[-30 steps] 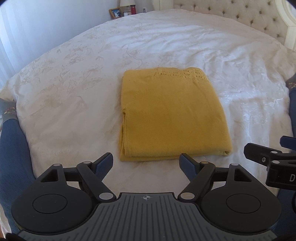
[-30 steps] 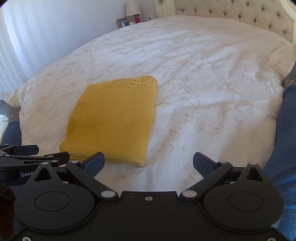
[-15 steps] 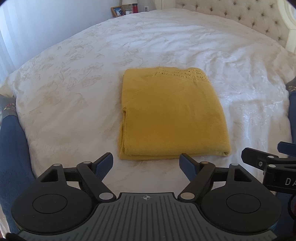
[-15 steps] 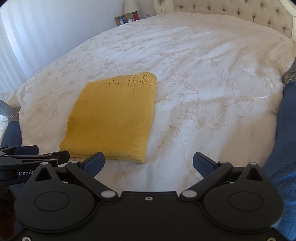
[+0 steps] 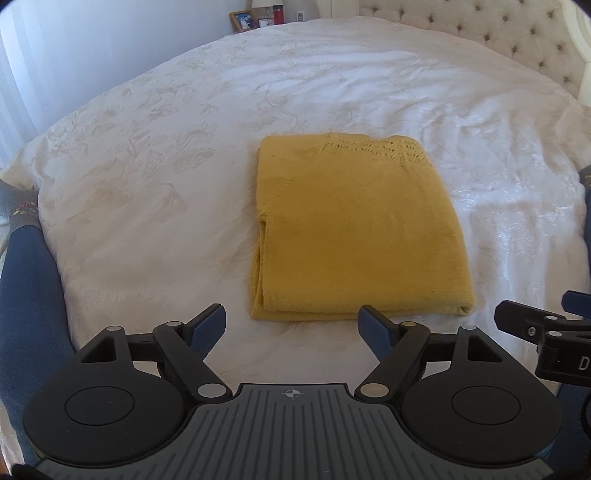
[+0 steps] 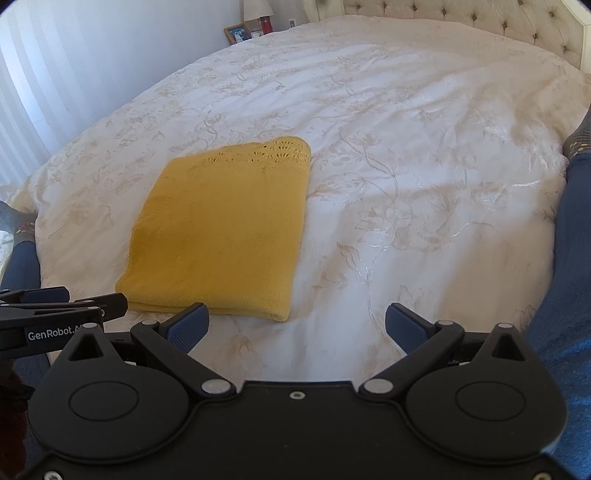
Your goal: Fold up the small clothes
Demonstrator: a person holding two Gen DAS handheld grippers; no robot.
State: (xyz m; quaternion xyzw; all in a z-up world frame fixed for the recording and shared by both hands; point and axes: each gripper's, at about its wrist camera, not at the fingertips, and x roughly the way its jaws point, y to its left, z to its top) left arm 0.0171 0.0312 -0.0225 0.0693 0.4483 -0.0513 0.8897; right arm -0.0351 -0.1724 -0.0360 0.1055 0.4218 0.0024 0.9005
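A yellow knit garment [image 5: 354,229] lies folded into a neat rectangle on the white bedspread [image 5: 155,177], lace trim at its far edge. It also shows in the right wrist view [image 6: 225,229]. My left gripper [image 5: 293,326] is open and empty, just short of the garment's near edge. My right gripper [image 6: 297,326] is open and empty, just before the garment's near right corner. Each gripper shows at the edge of the other's view, the right one [image 5: 546,332] and the left one [image 6: 55,314].
A tufted headboard [image 5: 498,40] stands at the far end of the bed. A nightstand with a photo frame [image 5: 242,20] and a red item is at the far left. The person's blue-clad legs [image 5: 26,295] flank the bed's near edge.
Both grippers have shifted only slightly, drawing back a little from the garment. The garment has not moved and both grippers stay open.
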